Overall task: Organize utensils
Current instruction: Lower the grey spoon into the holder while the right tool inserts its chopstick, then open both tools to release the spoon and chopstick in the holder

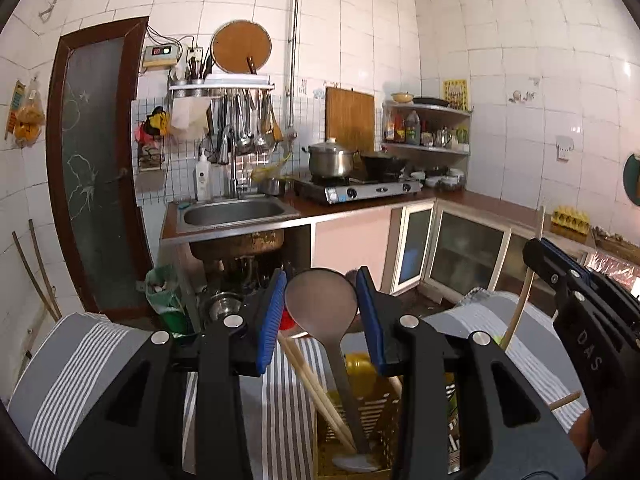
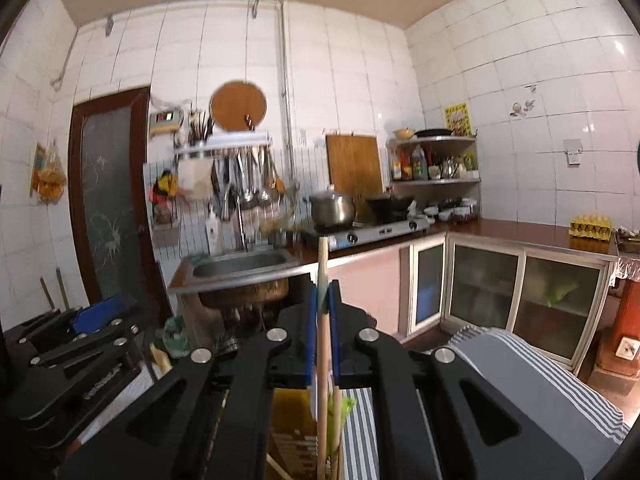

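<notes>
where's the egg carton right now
The yellow egg carton sits on the brown countertop at the far right of both views, against the tiled wall.

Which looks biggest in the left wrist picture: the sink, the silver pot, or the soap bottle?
As they appear:
1. sink
2. silver pot
3. soap bottle
They stand at similar depth along the far counter, so the order is likely real.

- A dark flat spoon (image 1: 322,300) stands with its round end up, handle down in a yellow holder (image 1: 360,420).
- Pale chopsticks (image 1: 316,388) lean in the same holder.
- A long wooden stick (image 2: 322,320) stands upright, pinched between blue pads.
</notes>
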Available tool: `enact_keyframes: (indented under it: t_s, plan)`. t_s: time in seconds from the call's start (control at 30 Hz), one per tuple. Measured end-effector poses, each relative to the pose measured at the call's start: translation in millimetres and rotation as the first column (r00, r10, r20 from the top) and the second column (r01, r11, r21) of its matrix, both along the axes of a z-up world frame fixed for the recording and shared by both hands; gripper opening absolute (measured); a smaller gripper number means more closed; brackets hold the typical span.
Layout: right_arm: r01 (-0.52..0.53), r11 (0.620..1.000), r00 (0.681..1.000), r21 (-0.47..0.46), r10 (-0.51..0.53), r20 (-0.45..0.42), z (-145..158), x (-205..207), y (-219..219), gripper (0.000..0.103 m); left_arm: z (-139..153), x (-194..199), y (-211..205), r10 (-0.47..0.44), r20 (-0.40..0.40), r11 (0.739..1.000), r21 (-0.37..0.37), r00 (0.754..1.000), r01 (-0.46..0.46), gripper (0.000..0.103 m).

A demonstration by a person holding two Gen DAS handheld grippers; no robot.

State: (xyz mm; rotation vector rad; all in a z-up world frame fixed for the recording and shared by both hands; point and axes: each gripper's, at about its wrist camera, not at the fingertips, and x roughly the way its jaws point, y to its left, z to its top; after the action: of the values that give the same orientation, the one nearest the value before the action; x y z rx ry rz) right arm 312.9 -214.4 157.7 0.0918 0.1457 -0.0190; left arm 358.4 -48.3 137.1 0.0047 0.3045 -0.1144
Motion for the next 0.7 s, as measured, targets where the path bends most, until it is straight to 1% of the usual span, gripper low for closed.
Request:
enact_keyframes:
  t_s: [0.1, 0.17, 0.27, 0.33, 0.37, 0.4, 0.43, 0.47, 0.5, 0.53, 0.57, 0.6, 0.63, 0.67, 0.7]
  plan:
    - [-0.003, 1.0, 0.999, -0.026, 0.002, -0.039, -9, 2, 3, 0.006, -13, 5, -2, 0.007, -0.024, 1.0, 0.017, 1.0, -0.007, 0.035]
    - [-0.004, 0.999, 0.998, -0.035, 0.002, -0.065, -12, 3, 4, 0.006, -16, 7, -1, 0.007, -0.038, 1.0, 0.018, 0.999, -0.006, 0.035]
    - [-0.009, 0.999, 0.993, -0.04, 0.004, -0.12, -11, 8, 3, 0.007, -14, 9, 7, 0.01, -0.068, 1.0, -0.004, 0.998, -0.01, 0.036]
    - [-0.011, 0.999, 0.989, -0.049, 0.003, -0.146, -8, 8, 2, 0.011, -8, 3, 13, 0.013, -0.069, 1.0, -0.016, 0.998, -0.014, 0.037]
    - [-0.003, 0.999, 0.989, -0.051, -0.004, -0.149, -5, 4, 0, 0.029, -5, -1, 15, 0.018, -0.063, 1.0, -0.016, 0.998, -0.019, 0.043]
    - [0.0, 0.999, 0.989, -0.045, -0.007, -0.146, -1, 1, -3, 0.052, 1, -8, 18, 0.026, -0.052, 1.0, -0.013, 0.998, -0.027, 0.048]
    - [0.001, 0.999, 0.99, -0.033, -0.006, -0.14, 3, -5, -6, 0.057, 6, -13, 20, 0.031, -0.041, 0.999, -0.011, 0.999, -0.031, 0.058]
    - [0.002, 1.0, 0.991, -0.028, -0.005, -0.137, 6, -9, -7, 0.057, 11, -20, 21, 0.037, -0.028, 0.999, -0.005, 0.999, -0.038, 0.065]
    - [0.004, 1.0, 0.991, -0.029, -0.008, -0.135, 9, -14, -10, 0.057, 16, -30, 23, 0.044, -0.015, 0.999, 0.006, 0.999, -0.043, 0.068]
    - [0.005, 0.999, 0.991, -0.034, -0.01, -0.136, 12, -20, -12, 0.057, 20, -37, 25, 0.049, -0.006, 0.999, 0.014, 0.999, -0.049, 0.077]
    - [0.001, 0.999, 0.99, -0.038, -0.006, -0.138, 14, -27, -14, 0.06, 23, -48, 29, 0.064, 0.006, 0.998, 0.024, 0.998, -0.064, 0.088]
    - [-0.004, 0.999, 0.99, -0.043, -0.002, -0.139, 16, -34, -15, 0.068, 26, -57, 32, 0.081, 0.018, 0.996, 0.029, 0.997, -0.082, 0.093]
    - [-0.005, 0.999, 0.99, -0.049, -0.002, -0.14, 16, -41, -16, 0.072, 27, -65, 35, 0.092, 0.028, 0.995, 0.03, 0.995, -0.093, 0.098]
    - [-0.005, 0.998, 0.991, -0.056, -0.003, -0.136, 16, -52, -18, 0.08, 27, -76, 40, 0.094, 0.037, 0.995, 0.025, 0.995, -0.095, 0.098]
    - [-0.005, 0.998, 0.992, -0.058, -0.002, -0.13, 14, -63, -19, 0.086, 27, -84, 44, 0.089, 0.034, 0.996, 0.016, 0.995, -0.09, 0.098]
